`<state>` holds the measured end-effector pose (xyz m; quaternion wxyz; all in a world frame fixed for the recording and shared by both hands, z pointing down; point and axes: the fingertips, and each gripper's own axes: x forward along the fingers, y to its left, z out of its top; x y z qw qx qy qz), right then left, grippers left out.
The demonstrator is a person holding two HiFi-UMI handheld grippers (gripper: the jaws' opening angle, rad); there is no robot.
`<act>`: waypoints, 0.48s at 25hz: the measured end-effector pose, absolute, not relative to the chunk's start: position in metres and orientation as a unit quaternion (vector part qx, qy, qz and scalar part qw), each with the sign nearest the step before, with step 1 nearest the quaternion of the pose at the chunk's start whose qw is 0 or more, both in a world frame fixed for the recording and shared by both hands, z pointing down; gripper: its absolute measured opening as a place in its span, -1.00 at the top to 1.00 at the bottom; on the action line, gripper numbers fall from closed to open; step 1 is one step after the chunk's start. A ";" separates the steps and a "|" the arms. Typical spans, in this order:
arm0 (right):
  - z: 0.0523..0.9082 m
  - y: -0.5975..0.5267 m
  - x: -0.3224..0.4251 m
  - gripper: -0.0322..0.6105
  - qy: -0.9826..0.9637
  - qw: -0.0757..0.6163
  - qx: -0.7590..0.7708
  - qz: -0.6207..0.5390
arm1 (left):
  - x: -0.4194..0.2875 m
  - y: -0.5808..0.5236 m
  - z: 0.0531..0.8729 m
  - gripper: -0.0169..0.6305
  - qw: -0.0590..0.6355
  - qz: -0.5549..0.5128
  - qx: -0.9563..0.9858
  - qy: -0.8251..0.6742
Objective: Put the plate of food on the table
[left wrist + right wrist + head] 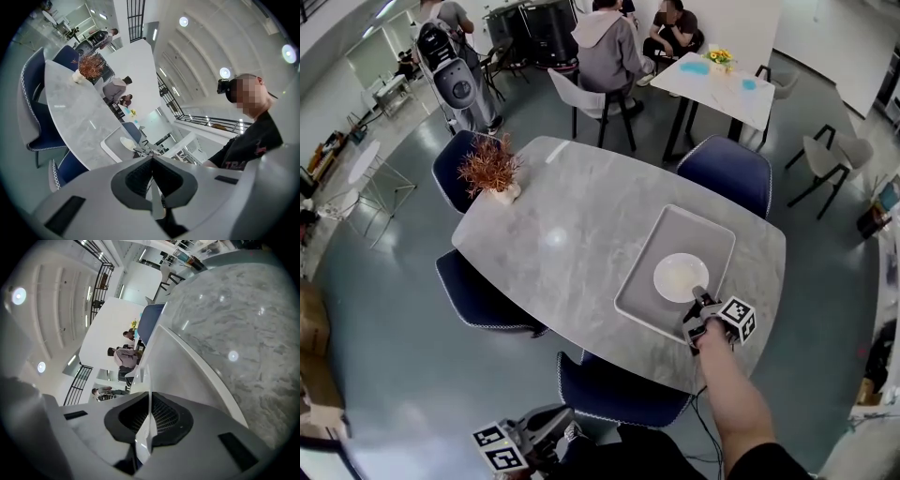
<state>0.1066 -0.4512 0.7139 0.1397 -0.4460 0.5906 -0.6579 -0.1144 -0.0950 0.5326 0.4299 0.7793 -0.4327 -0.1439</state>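
Note:
A white plate [678,277] lies on a grey tray [684,230] at the right end of the marble table [572,234]; I see no food on it. My right gripper [699,305] is at the plate's near rim and is shut on it. In the right gripper view the thin white plate edge [145,436] runs between the closed jaws of my right gripper [150,397]. My left gripper [553,433] hangs low beside my body, off the table's near edge. Its jaws [151,161] are shut with nothing between them. From there the plate [126,143] shows far off on the tray [108,145].
A dried plant in a white vase [490,171] stands at the table's far left. Blue chairs [727,169] [619,394] [473,295] ring the table. Behind, people sit at a white table [717,80], and a grey machine [450,75] stands at the back left.

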 end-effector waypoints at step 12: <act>0.736 -0.474 0.101 0.84 0.585 0.116 -0.457 -0.660 | -0.117 -0.084 0.538 0.93 0.436 -0.149 0.753 -0.469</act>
